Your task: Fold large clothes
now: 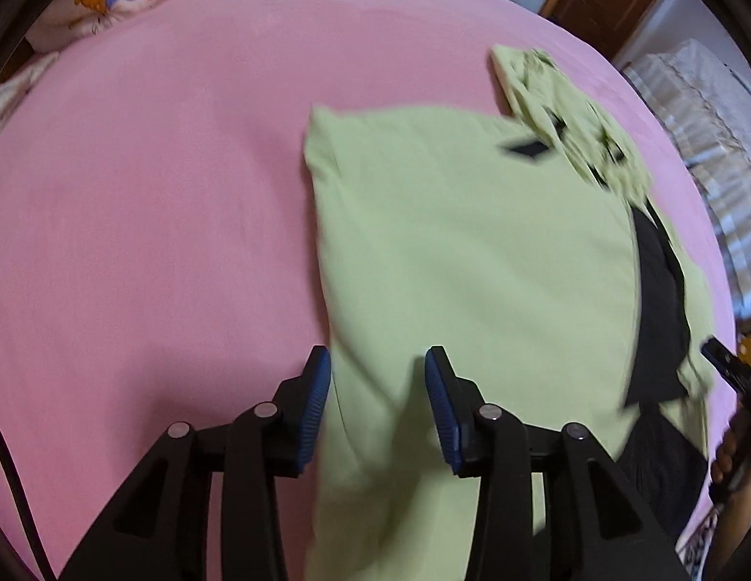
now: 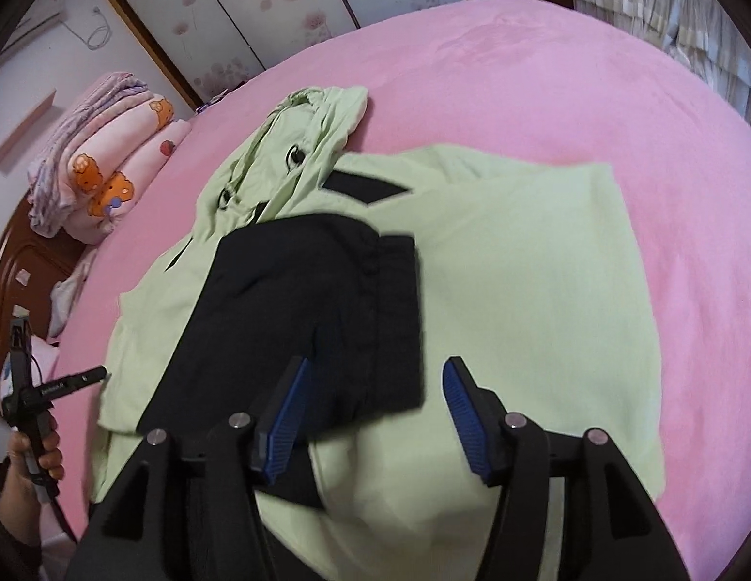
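A light green hoodie (image 1: 472,252) lies flat on the pink bed (image 1: 157,193), its hood (image 1: 559,101) at the far end. A black sleeve (image 2: 317,300) is folded across the green body (image 2: 520,266). My left gripper (image 1: 377,363) hovers open over the hoodie's near left edge, and the cloth below is not pinched. My right gripper (image 2: 377,373) stands open above the lower end of the black sleeve, its pads apart from the fabric. Each gripper shows at the edge of the other's view, held in a hand (image 2: 31,450).
A folded quilt with orange bears (image 2: 109,169) sits by the wooden headboard (image 2: 17,261). Sliding wardrobe doors (image 2: 239,14) stand behind the bed. Wide pink sheet (image 2: 569,72) lies bare around the hoodie. Pale bedding (image 1: 704,111) is beyond the bed's right edge.
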Motion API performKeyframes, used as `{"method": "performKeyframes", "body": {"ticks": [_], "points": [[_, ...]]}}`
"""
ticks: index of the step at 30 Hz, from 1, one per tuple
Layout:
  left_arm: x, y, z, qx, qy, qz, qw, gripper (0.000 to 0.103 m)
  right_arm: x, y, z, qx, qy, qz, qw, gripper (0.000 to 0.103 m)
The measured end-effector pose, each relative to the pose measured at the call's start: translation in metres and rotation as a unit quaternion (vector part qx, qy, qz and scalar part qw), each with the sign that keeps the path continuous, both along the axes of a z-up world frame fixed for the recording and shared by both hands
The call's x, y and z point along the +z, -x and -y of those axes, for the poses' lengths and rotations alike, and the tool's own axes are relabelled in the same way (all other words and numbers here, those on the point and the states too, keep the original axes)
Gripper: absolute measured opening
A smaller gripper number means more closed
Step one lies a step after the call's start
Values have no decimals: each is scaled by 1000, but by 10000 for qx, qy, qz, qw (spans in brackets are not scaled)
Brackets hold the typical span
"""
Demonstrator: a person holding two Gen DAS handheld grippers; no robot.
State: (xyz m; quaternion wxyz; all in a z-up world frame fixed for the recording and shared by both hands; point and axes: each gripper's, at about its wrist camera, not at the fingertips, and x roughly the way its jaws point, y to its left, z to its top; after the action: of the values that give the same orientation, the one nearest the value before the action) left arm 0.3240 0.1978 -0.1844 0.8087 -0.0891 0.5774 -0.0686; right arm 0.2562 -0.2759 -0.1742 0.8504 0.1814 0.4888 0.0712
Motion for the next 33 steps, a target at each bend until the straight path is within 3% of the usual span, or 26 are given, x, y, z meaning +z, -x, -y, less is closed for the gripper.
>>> {"method": "performKeyframes", "body": {"ticks": [3, 7, 9, 10, 11, 13, 14, 17, 19, 22, 24, 25, 26, 29, 33], "points": [[-9, 23, 0, 59, 13, -7, 10000, 51, -5, 7, -7, 47, -148, -72, 9999, 57], [-22, 25, -3, 327, 186, -76, 9993, 52, -10, 2, -16, -5, -203, -97, 9997, 57], [-23, 22, -3, 370, 214, 14, 9991, 42, -13, -5, -17, -136, -188, -86, 9997, 57], [-23, 21, -3, 367, 166, 66, 9992, 20, -16, -7, -17, -224, -198, -124, 9995, 57], [-24, 19, -3, 371, 89, 34, 9993, 14, -20, -11, -15, -316, -257, -180, 9990, 57], [-28, 20, 0, 413, -137, 71, 9990, 8, -31, -18, -18, -348, -241, -302, 9986, 52], [-27, 23, -2, 423, -254, 104, 9987, 7, -33, -20, -23, -290, -23, -371, 9989, 32], [-26, 27, -8, 467, -638, 218, 9966, 6, -22, -14, -32, -148, 94, -183, 9997, 31], [-29, 28, -17, 483, -636, 183, 9966, 6, -22, -11, -41, -72, 530, -122, 9985, 31], [-29, 26, -16, 410, -732, 217, 9962, 9, -31, -10, -45, -64, 674, -286, 9973, 31], [-22, 29, -15, 458, -880, 219, 9948, 18, -25, -8, -45, -166, 720, -345, 9967, 32], [-16, 31, -15, 539, -1016, 225, 9931, 29, -20, -7, -46, -228, 756, -333, 9963, 33], [-9, 34, -14, 603, -1132, 283, 9913, 37, -14, -3, -48, -293, 851, -257, 9956, 33], [17, 43, -7, 589, -1335, 739, 9865, 47, 6, 6, -59, -314, 1156, 126, 9927, 36], [36, 35, 21, 382, -1158, 1086, 9866, 55, 23, 4, -91, 74, 1157, 555, 9917, 40]]}}
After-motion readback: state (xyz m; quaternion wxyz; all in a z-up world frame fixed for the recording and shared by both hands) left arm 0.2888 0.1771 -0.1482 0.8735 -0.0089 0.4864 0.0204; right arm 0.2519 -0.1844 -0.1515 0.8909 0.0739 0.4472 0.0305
